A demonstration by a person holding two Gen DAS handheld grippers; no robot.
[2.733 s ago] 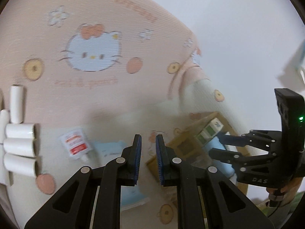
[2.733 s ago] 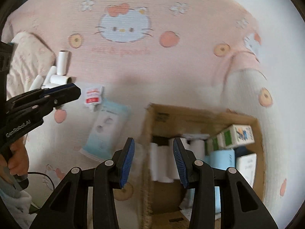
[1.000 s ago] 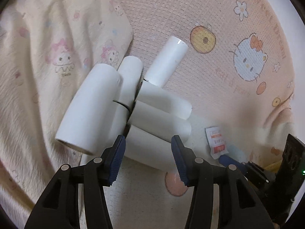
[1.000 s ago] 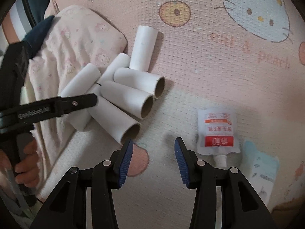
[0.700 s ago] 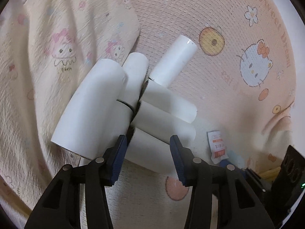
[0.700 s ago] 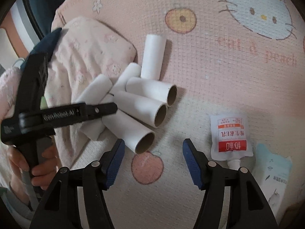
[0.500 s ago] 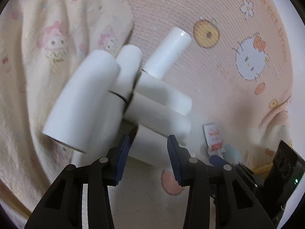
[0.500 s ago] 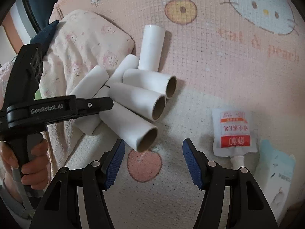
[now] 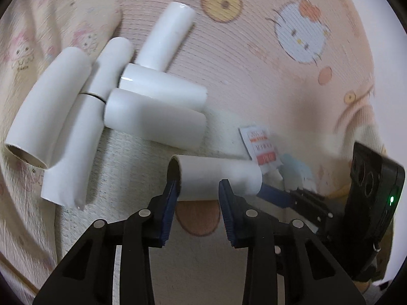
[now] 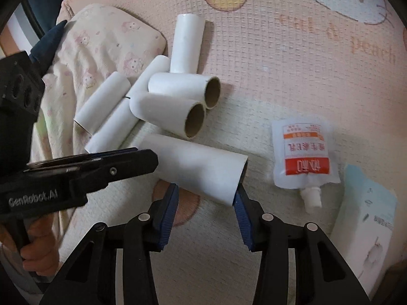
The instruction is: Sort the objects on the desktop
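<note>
Several white cardboard tubes lie in a pile on a pink Hello Kitty blanket [image 9: 254,58]. One white tube [image 9: 216,178] has come away from the pile, and my left gripper [image 9: 199,190] is shut on it near its left end. The same tube [image 10: 201,170] shows in the right wrist view, lying between the pads of my open right gripper [image 10: 206,198]; I cannot tell whether they touch it. Two tubes [image 10: 175,104] lie side by side behind it. A white spout pouch with a red label [image 10: 302,157] lies to the right.
A pale blue packet [image 10: 366,228] lies at the far right beside the pouch. A cream patterned cloth [image 10: 101,45] is bunched at the left behind the tube pile. The left gripper's body and a hand [image 10: 38,198] fill the left of the right wrist view.
The left gripper has closed on the nearest tube and pulled it away from the pile. The right gripper has moved in until its pads flank that same tube.
</note>
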